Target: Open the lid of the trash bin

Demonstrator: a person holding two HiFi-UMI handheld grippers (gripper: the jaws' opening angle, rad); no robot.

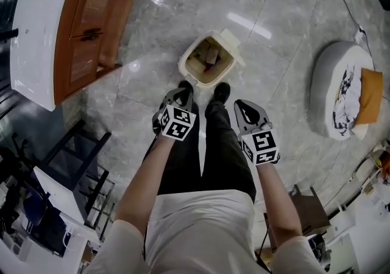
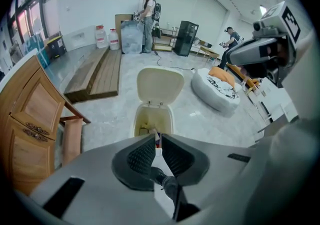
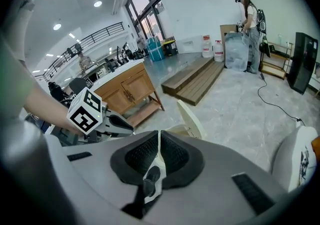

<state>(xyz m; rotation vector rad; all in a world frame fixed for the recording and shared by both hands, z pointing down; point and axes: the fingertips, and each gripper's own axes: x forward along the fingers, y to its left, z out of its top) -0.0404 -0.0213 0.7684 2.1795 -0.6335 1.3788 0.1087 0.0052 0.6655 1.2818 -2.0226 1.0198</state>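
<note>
Head view: cream plastic trash bin (image 1: pixel 194 78), hinged lid (image 1: pixel 231 42) raised.
Left gripper (image 2: pixel 158 144): fingers closed, empty.
Right gripper (image 3: pixel 159 141): fingers closed, empty.

Grey floor (image 1: pixel 292 23) — bin (image 1: pixel 186 64), cabinet (image 1: pixel 91 29), beanbag (image 1: pixel 329 84)

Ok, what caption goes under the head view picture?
Looking down: the trash bin stands with its lid flipped open, left gripper and right gripper shut, holding nothing.
</note>
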